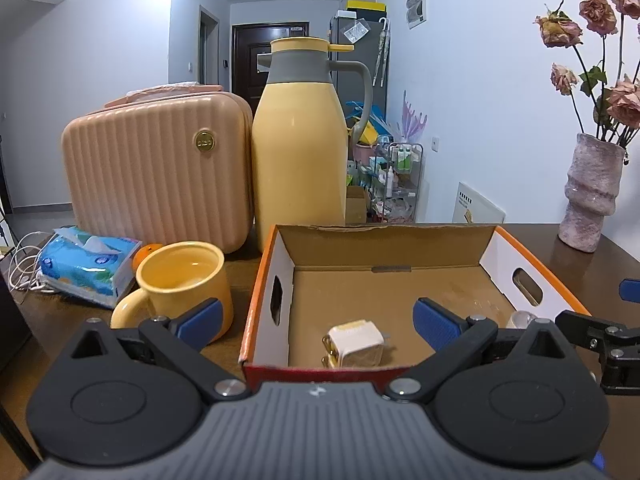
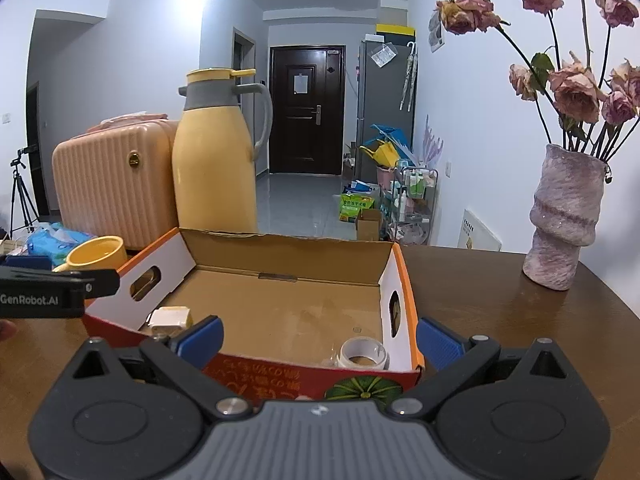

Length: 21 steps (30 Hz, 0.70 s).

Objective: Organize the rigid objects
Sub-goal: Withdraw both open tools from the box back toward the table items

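An open cardboard box [image 1: 532, 256] with orange rims stands on the brown table; it also shows in the right wrist view [image 2: 404, 280]. Inside lie a small white and yellow block [image 1: 356, 342], also in the right wrist view [image 2: 170, 317], and a roll of clear tape [image 2: 363, 353]. A yellow mug [image 1: 184, 280] stands left of the box. My left gripper [image 1: 318, 320] is open and empty at the box's near left corner. My right gripper [image 2: 318, 338] is open and empty at the box's near right corner, above the tape.
A yellow thermos jug [image 1: 300, 148] and a pink ribbed case [image 1: 156, 176] stand behind the box and mug. A blue tissue pack [image 1: 86, 266] and white cables lie at the left. A pink vase [image 2: 564, 220] with dried roses stands on the right of the table.
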Each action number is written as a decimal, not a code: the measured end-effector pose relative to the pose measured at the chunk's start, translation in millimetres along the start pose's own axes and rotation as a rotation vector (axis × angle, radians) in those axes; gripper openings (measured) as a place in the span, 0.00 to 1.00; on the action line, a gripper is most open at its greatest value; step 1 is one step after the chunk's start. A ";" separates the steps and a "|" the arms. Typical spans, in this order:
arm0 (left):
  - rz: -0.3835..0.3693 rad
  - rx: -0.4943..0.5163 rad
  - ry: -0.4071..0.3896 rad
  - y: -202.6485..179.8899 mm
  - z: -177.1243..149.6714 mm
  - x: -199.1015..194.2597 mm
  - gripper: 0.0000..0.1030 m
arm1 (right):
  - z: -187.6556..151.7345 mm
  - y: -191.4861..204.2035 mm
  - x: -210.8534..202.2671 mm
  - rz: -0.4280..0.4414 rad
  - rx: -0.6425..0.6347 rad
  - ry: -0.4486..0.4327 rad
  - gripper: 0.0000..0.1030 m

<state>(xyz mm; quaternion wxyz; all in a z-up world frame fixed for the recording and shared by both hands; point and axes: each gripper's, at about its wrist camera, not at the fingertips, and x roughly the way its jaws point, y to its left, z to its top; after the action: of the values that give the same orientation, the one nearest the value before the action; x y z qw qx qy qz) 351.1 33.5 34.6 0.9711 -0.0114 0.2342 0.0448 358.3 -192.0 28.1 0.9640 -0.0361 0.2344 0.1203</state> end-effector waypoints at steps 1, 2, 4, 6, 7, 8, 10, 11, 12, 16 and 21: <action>0.001 -0.001 0.002 0.5 -1.3 -3.1 1.00 | -1.0 1.0 -2.8 0.000 -0.001 -0.001 1.00; 0.001 -0.002 0.003 1.2 -2.7 -6.6 1.00 | -2.2 1.9 -5.8 0.001 -0.001 -0.001 1.00; 0.000 -0.005 0.006 2.6 -5.3 -13.8 1.00 | -4.8 3.1 -12.1 0.004 -0.001 -0.001 1.00; 0.001 -0.008 0.009 4.4 -8.5 -20.0 1.00 | -7.5 3.8 -19.4 0.005 0.002 -0.002 1.00; 0.003 -0.009 0.011 5.1 -10.3 -23.6 1.00 | -8.9 3.6 -22.8 0.005 0.005 -0.002 1.00; 0.004 -0.009 0.012 5.4 -11.8 -26.7 1.00 | -10.3 3.5 -26.6 0.006 0.007 -0.003 1.00; 0.006 -0.009 0.013 6.1 -14.6 -33.5 1.00 | -13.3 3.5 -33.6 0.011 0.008 -0.003 1.00; 0.006 -0.009 0.013 6.4 -16.3 -37.6 1.00 | -15.2 3.6 -37.1 0.014 0.007 -0.003 1.00; 0.005 -0.009 0.013 6.6 -17.8 -41.5 1.00 | -17.1 3.8 -41.0 0.014 0.005 -0.003 1.00; 0.000 0.001 0.017 4.8 -26.0 -56.5 1.00 | -24.5 5.2 -52.6 0.008 -0.001 -0.001 1.00; -0.010 0.009 0.017 2.9 -34.7 -73.9 1.00 | -35.3 7.0 -68.4 0.006 -0.009 0.008 1.00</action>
<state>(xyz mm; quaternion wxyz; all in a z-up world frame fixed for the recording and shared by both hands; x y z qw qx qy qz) 269.6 28.8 37.4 0.9693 -0.0085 0.2426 0.0388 282.1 -204.4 28.2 0.9625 -0.0399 0.2376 0.1243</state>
